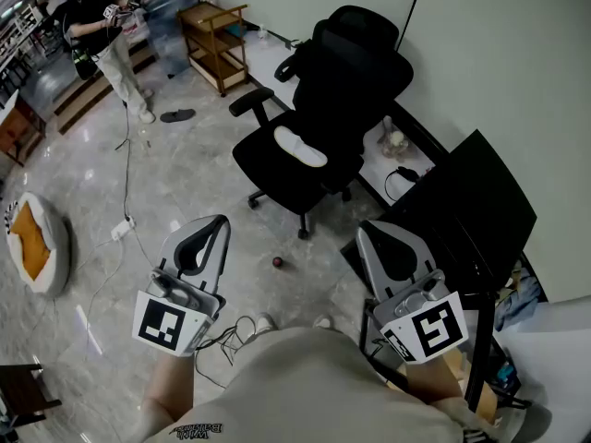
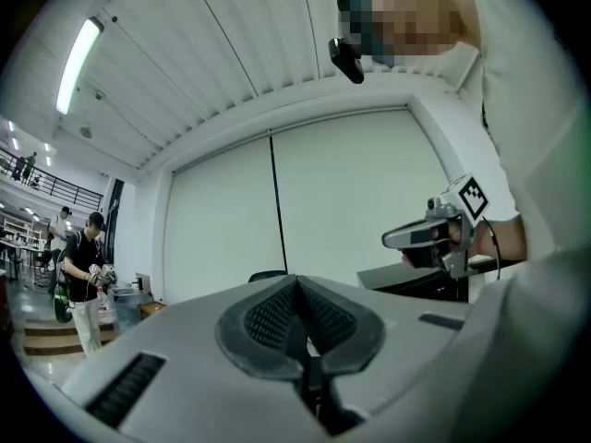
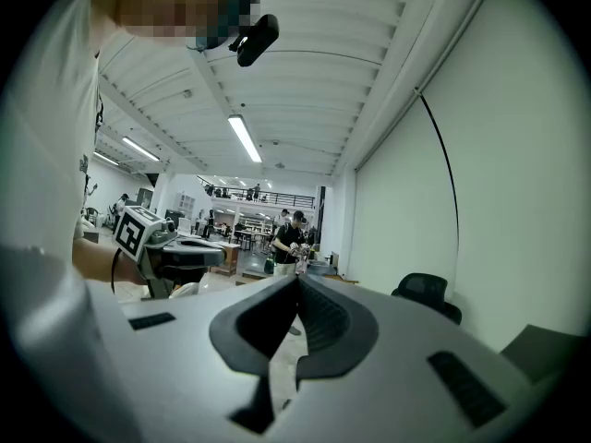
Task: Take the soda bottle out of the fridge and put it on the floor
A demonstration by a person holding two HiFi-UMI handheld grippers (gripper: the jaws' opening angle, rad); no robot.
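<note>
Grey marble floor, white walls, black office chair centre, L gripper & R gripper both closed, empty

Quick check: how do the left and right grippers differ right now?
The left gripper hangs over open floor; the right gripper is beside the black desk. The left gripper's camera faces a blank white wall; the right gripper's looks down the open hall. Both have jaws together, holding nothing.
</note>
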